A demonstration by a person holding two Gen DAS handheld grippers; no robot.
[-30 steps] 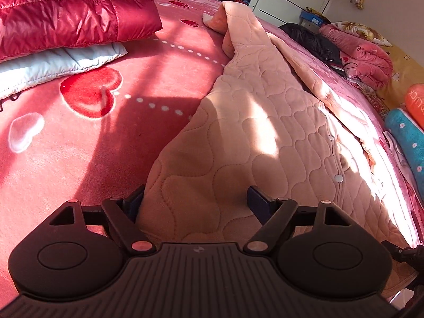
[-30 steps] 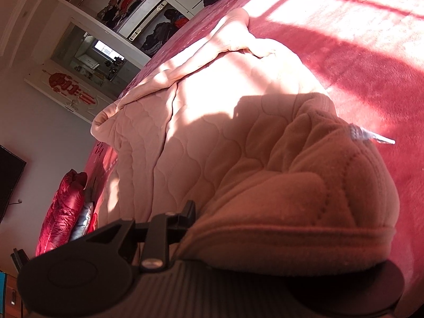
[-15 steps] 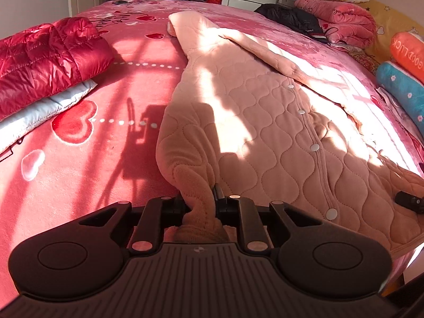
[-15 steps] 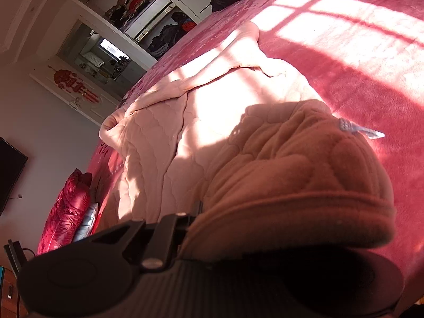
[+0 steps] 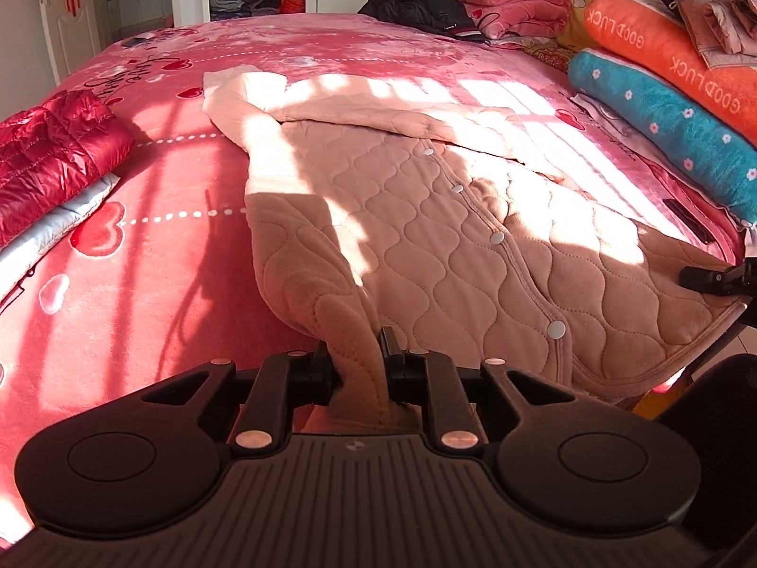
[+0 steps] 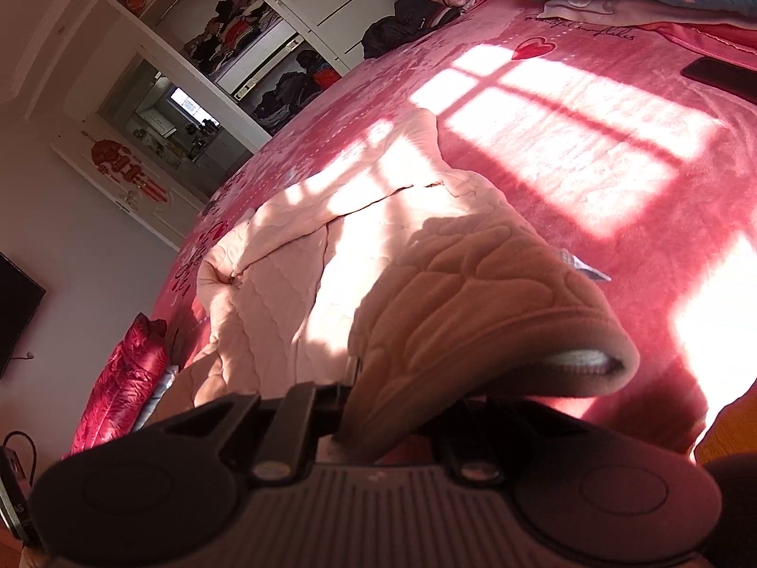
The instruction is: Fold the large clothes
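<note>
While clamped, 2 tongs grip robe.

Hard sunlight falls across the pink bedspread in window-pane patches, blowing out to near white on the quilted peach garment and on the bedspread in the right wrist view. Barred shadows stripe the cover. The left gripper and right gripper sit in deep shade, nearly silhouetted. Fisheye curvature bends the wardrobe and room edges; the right view's near foreground is soft.
</note>
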